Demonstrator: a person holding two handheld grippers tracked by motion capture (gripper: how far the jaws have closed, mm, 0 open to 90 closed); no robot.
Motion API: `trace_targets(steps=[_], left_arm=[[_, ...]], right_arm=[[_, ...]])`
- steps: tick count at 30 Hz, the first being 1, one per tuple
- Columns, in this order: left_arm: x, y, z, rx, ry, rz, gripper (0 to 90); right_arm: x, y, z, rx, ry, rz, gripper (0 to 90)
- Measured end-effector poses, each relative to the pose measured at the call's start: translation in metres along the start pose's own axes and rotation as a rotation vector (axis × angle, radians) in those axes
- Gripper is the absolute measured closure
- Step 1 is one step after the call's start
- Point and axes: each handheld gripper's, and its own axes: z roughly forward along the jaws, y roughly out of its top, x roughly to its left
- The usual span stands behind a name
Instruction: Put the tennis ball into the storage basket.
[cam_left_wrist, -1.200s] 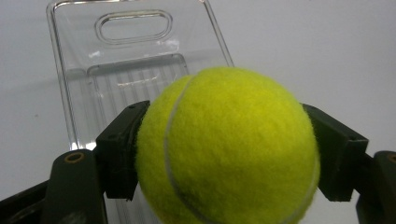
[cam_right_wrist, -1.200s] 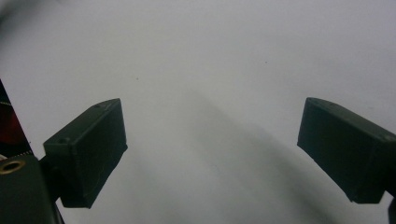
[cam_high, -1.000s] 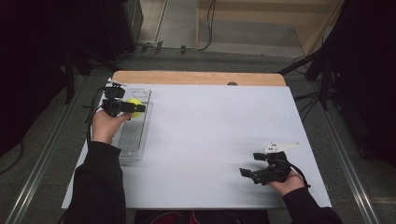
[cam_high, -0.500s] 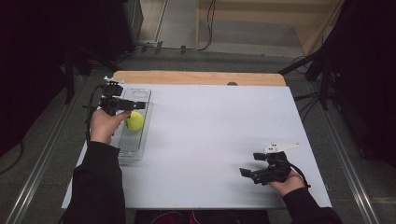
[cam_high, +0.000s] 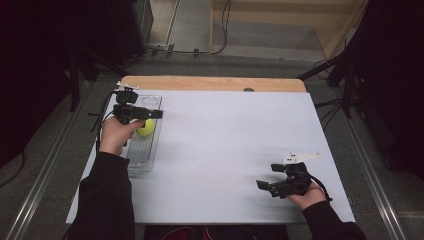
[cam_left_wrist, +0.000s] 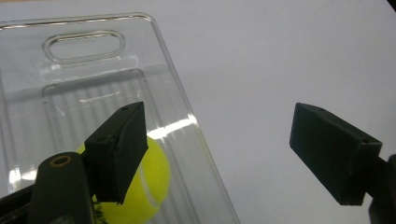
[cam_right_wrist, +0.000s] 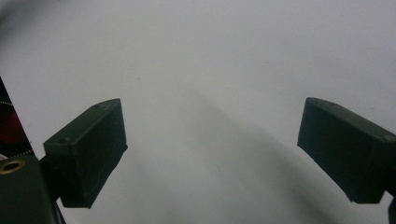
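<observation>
A white rectangular table (cam_high: 220, 150) with a wooden far edge carries a clear ribbed plastic tray (cam_high: 145, 150) near its left side; right hand (cam_high: 307, 195) rests near the front right corner

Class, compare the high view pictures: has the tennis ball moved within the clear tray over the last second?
Yes. The tennis ball now lies nearer the person along the clear tray, released below the open left gripper.

What I couldn't fully see

My left jaw hid part of the tennis ball (cam_left_wrist: 144, 186), which the frame's bottom edge also cut off.
</observation>
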Motion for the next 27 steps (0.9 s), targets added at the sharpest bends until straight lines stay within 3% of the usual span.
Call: trace_targets(steps=[10,14,27], left_arm=[[-0.019,0.002,0.006,0.008,-0.063,0.034,19.7],[-0.028,0.003,0.006,0.012,-0.116,0.044,19.7],[-0.041,-0.003,0.011,0.034,-0.139,0.068,19.8]], right_arm=[[0.0,0.0,0.0,0.0,0.003,0.006,6.4],[0.0,0.0,0.0,-0.001,0.005,0.004,6.3],[0.0,0.0,0.0,-0.003,0.006,0.004,6.4]])
